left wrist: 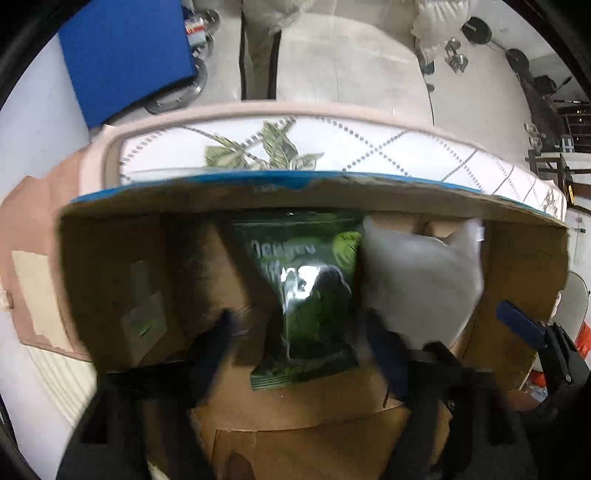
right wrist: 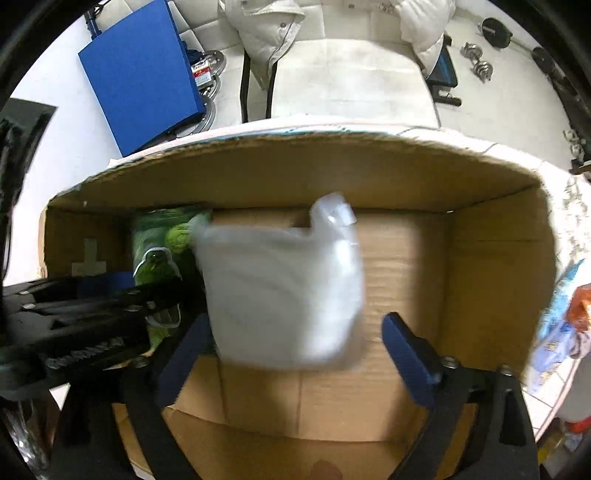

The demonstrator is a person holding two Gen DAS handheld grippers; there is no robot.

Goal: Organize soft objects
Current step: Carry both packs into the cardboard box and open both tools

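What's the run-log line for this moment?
left tongs: open, over green pouch | right tongs: open, by white pouch | both pouches inside cardboard box, side by side | blurred

My left gripper (left wrist: pixel 299 343) has dark blue finger pads on a black frame, blurred here. My right gripper (right wrist: pixel 291 343) shows the same build more sharply: blocky blue pads (right wrist: pixel 406 354), black angular arms, silver screw heads just behind the pads. Seen beside the right gripper, the left's black body carries small bolts and a faint embossed marking.

Home room, mattress (left wrist: pixel 332 147), dumbbells (right wrist: pixel 478 61), jacket (right wrist: pixel 266 29)
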